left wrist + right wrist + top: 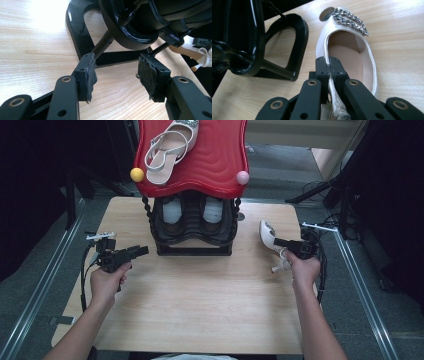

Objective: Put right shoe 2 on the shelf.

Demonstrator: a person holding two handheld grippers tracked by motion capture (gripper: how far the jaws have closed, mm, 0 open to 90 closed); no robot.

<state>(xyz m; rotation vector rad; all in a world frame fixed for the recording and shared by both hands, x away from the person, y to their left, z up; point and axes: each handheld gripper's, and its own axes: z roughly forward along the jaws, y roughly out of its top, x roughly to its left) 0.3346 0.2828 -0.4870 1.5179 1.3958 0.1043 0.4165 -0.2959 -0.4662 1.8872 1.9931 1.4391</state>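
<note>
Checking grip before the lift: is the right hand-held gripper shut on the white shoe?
Shut: the right hand-held gripper pinches the white shoe by its side wall.

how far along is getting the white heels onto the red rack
Done: one white heeled sandal lies on the red top shelf. In hand: the right gripper is shut on the side edge of the second white heel, which looks to be on the table beside the rack. The left gripper is open, holding nothing. Left: lifting that heel up beside its mate.
</note>
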